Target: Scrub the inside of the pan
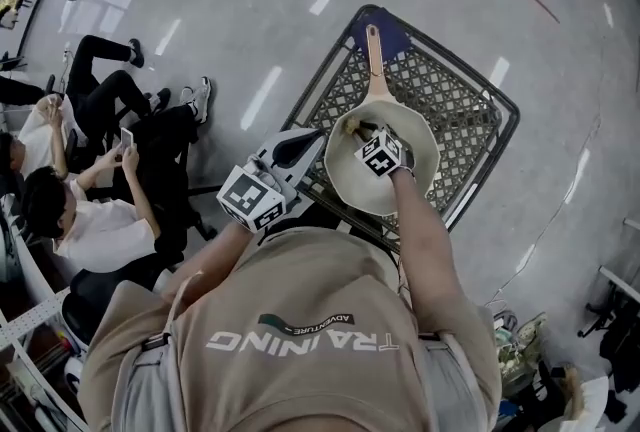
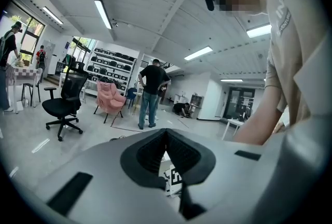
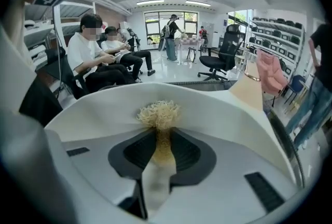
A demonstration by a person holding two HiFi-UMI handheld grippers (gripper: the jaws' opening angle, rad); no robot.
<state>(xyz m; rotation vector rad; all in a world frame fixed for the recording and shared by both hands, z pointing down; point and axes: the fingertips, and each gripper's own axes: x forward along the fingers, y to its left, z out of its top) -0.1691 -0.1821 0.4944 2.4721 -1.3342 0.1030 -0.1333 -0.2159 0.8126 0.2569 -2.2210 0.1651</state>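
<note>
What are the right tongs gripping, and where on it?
The right tongs pinch a yellow scrubber by its narrow lower part; its fuzzy head pokes out inside the pan.

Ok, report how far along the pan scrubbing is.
Done: the right gripper holds the scrubber inside the pan on the wire cart. In hand: scrubber tip at the pan's inner wall. Left: how much is scrubbed cannot be told; the left gripper, shut, sits beside the rim.
</note>
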